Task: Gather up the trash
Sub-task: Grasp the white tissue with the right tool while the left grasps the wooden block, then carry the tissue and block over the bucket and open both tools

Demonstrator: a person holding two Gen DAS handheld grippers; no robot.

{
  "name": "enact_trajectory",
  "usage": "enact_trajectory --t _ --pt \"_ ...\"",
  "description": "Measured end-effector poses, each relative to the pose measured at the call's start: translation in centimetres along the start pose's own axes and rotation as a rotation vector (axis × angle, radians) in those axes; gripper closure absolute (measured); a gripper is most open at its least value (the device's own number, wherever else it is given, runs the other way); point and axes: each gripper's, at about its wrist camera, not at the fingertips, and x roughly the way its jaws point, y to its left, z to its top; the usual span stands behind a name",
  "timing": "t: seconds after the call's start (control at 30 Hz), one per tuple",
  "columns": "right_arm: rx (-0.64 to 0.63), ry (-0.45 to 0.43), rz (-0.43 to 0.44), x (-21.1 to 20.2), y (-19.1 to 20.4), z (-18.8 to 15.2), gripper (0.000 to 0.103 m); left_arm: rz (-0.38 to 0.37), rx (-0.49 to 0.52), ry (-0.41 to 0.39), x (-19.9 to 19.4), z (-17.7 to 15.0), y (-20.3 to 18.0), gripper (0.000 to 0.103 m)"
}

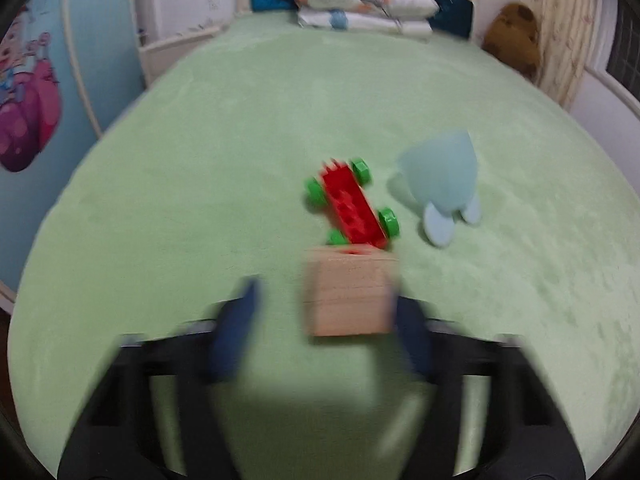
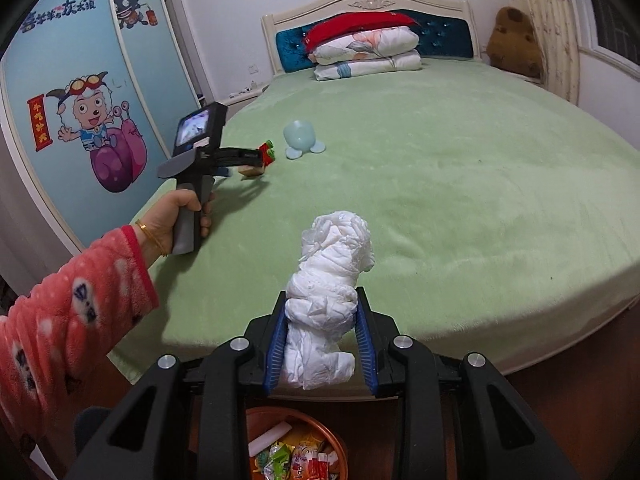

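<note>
My right gripper (image 2: pixel 322 304) is shut on a rolled white diaper (image 2: pixel 330 292) and holds it above the bed's near edge, over an orange trash bin (image 2: pixel 340 440) on the floor that holds wrappers. My left gripper (image 1: pixel 320 300) is open and blurred over the green bed. A wooden block (image 1: pixel 348 292) lies between its fingers, against the right finger (image 1: pixel 412 332). The left gripper also shows in the right wrist view (image 2: pixel 250 168), held by a hand in a pink sleeve.
A red toy car with green wheels (image 1: pixel 352 204) lies just beyond the block. A pale blue plastic toy (image 1: pixel 444 184) lies to its right. Folded quilts (image 2: pixel 366 54) sit at the headboard, a brown plush (image 2: pixel 514 40) in the corner. A cartoon wardrobe (image 2: pixel 80 112) stands left.
</note>
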Motion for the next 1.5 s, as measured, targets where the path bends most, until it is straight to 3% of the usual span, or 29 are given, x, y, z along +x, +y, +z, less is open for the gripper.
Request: enact_trajectory --t 0.2,0.4,0.53,0.77,1.0,1.17,1.37,1.5 --pt "-0.004 -0.016 -0.003 -0.4 0.2 -0.2 0.072 0.029 0.032 -0.032 -2.6 -1.2 -1.2 0.068" --pt "-0.011 -0.024 0.014 -0.9 1.1 -0.4 0.072 -0.023 0.086 -0.089 -8.5 -3.7 -1.7 0.068" --pt "-0.036 -0.019 0.023 -1.4 2.3 -1.1 0.072 -0.065 0.120 -0.110 -14.0 -7.7 -1.5 0.068" --pt "-0.090 0.026 0.033 -1.5 4.5 -3.2 0.072 -0.108 0.152 -0.064 -21.2 -19.4 -0.2 0.068" --pt "-0.132 0.146 0.038 0.4 6.5 -7.0 0.072 -0.107 0.117 0.086 -21.6 -30.2 1.3 0.068" --pt "-0.129 0.294 0.043 3.3 7.1 -11.3 0.072 -0.133 0.063 0.223 -19.7 -36.2 1.7 0.068" --pt "-0.129 0.483 0.029 7.0 7.6 -17.2 0.072 -0.155 0.008 0.314 -17.1 -39.3 1.7 0.068" --pt "-0.127 0.560 0.026 8.5 7.8 -19.7 0.072 -0.158 0.001 0.363 -15.4 -40.8 1.1 0.068"
